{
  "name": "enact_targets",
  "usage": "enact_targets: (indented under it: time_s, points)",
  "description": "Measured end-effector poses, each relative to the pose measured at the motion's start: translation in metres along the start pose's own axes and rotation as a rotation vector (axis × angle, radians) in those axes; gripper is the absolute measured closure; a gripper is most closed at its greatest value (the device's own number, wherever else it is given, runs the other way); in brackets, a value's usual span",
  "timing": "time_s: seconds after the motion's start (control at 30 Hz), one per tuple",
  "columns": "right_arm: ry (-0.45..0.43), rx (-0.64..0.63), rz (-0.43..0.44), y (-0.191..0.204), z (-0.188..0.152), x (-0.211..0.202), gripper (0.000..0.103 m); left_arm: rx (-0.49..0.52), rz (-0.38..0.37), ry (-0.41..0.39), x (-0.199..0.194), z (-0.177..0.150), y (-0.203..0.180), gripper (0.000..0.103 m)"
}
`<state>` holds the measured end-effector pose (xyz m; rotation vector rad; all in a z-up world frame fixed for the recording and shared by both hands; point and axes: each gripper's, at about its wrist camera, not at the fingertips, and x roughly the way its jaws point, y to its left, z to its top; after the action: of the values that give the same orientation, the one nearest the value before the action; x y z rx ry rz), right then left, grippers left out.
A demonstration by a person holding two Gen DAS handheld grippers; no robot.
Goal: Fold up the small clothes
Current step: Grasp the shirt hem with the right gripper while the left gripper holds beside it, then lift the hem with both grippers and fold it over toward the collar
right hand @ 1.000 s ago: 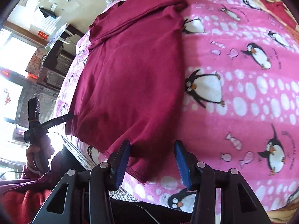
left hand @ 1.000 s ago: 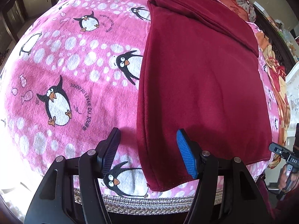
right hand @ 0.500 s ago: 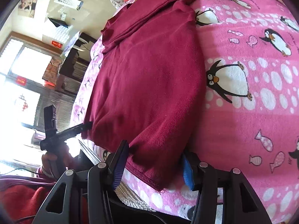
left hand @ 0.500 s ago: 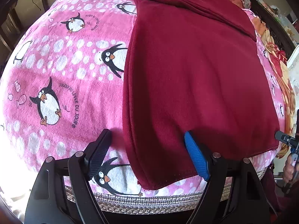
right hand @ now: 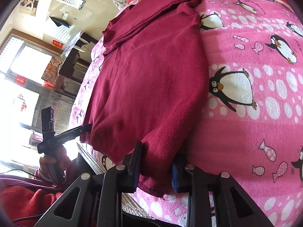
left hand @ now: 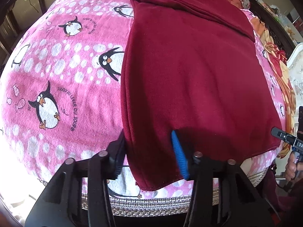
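Here we are at the near edge of the bed, where a dark red garment lies spread flat over a pink penguin blanket, its hem reaching almost to the blanket's woven trim at the front edge. The far end of the garment is already doubled over, a folded band lying across the top.

The left gripper is down at the garment's near left corner. Its black finger sits just outside the folded side edge, its blue-padded finger rests on top of the cloth, and the corner fabric lies between the two. The jaws stand partly closed around that corner, but I cannot tell whether they actually pinch it yet.

Over on the other side, the right gripper has the near right corner of the garment. Cloth bunches up between both fingers and drapes down over them, the hem hanging just past the jaws. The fingers press against the fabric on either side, so this one looks clamped on the corner.

From the right wrist view, the left gripper pokes in against the opposite corner, with the person's hand wrapped round its handle. Beyond the bed's left edge, a bright window glares.
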<state>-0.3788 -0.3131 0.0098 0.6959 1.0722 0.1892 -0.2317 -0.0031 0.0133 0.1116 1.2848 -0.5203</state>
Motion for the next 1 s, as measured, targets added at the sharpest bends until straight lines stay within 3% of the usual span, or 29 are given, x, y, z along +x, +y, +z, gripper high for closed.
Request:
enact_targets:
  time_s: [0.03,0.13,0.2,0.73,1.0]
  points:
    - [-0.002,-0.01,0.001,0.002,0.002,0.0,0.082,0.001,-0.014,0.004,0.0,0.001,0.0,0.077]
    - [-0.023,-0.043,0.021,0.01,0.008,-0.005,0.084,0.01,-0.027,0.01,-0.002,0.006,0.0,0.09]
    - [-0.042,-0.058,0.032,0.015,0.013,-0.01,0.085,0.011,-0.046,0.012,-0.005,0.01,0.0,0.092]
    - [-0.225,-0.107,0.07,0.03,0.084,-0.037,0.087,-0.002,-0.12,-0.108,-0.025,0.067,0.008,0.097]
    - [-0.303,-0.125,0.063,0.035,0.119,-0.048,0.087,-0.061,-0.17,-0.135,-0.034,0.092,0.022,0.097]
